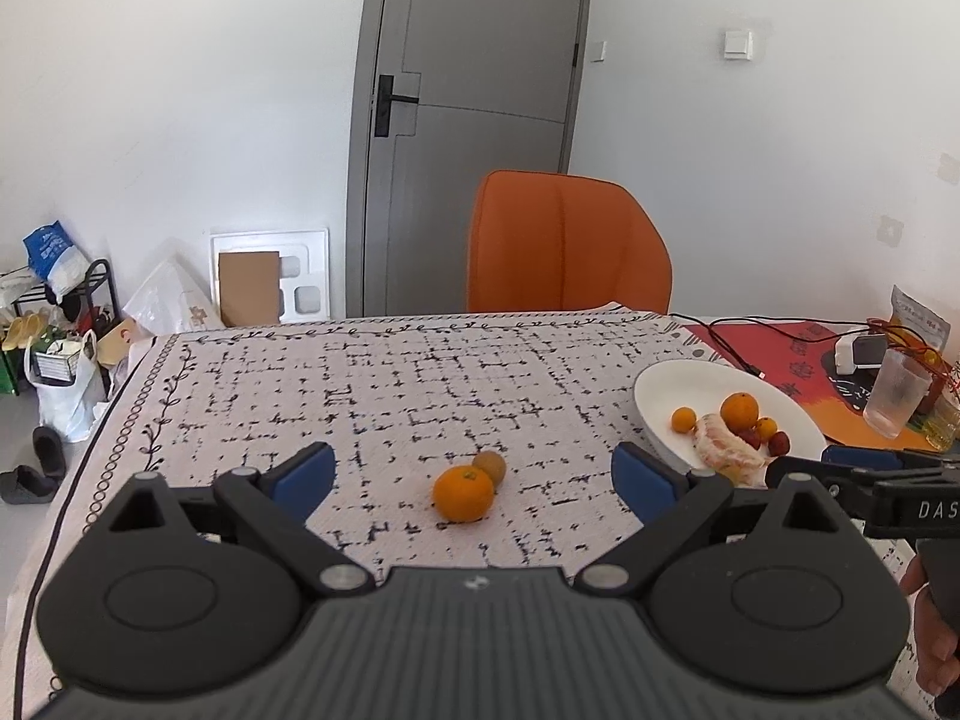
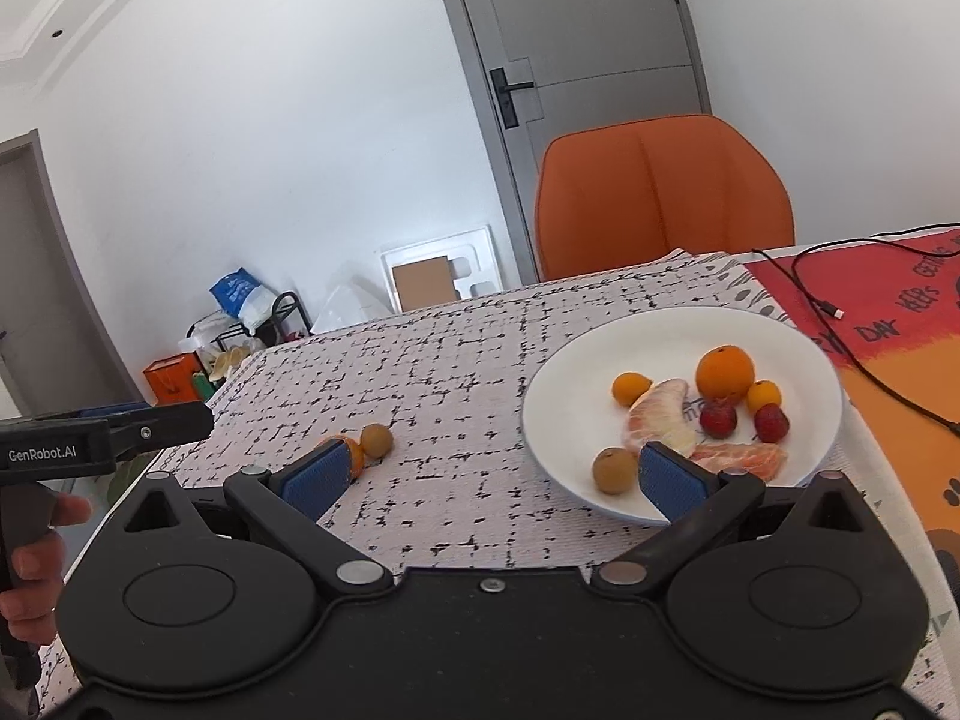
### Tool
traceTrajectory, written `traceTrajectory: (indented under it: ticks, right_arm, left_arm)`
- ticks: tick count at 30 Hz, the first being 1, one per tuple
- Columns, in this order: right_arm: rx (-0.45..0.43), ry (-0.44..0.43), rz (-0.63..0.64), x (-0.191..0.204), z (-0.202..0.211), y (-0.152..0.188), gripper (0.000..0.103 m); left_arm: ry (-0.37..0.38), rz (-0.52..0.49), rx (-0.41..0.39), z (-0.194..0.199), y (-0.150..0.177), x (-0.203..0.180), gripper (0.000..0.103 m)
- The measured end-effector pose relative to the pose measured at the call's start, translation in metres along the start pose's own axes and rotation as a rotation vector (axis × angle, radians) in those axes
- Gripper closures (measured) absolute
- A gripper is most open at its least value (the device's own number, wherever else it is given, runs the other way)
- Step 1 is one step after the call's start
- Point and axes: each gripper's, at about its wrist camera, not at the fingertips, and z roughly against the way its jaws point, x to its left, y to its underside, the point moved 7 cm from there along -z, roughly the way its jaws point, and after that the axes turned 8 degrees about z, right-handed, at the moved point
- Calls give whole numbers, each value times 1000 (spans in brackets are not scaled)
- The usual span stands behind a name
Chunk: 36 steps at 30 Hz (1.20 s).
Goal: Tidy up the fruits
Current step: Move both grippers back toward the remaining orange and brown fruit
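A mandarin (image 1: 463, 493) and a small brown round fruit (image 1: 489, 467) touch each other on the patterned tablecloth. My left gripper (image 1: 473, 483) is open, its blue pads either side of them and a little nearer to me. The white plate (image 2: 576, 384) holds an orange (image 2: 724, 371), two small oranges, two red berries, peeled citrus segments (image 2: 660, 420) and a brown fruit (image 2: 614, 470). My right gripper (image 2: 493, 477) is open and empty at the plate's near left rim. In the right wrist view the mandarin (image 2: 355, 455) is partly hidden behind the left pad.
An orange chair (image 1: 567, 243) stands at the far table edge before a grey door. A black cable (image 2: 840, 324), a glass (image 1: 897, 393) and a small white device lie on the red mat right of the plate. Bags and a rack sit on the floor at left.
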Motion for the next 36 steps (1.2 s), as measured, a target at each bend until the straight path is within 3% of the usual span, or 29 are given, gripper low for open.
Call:
traceTrajectory:
  ticks: [23,36]
  right_arm:
    - [34,-73,96,37,-31,0,3]
    - [87,-129,133,45,-59,5,33]
  left_arm:
    - [-18,67,21,-12,15,40,12]
    - [9,41,72,-43,21,30,30]
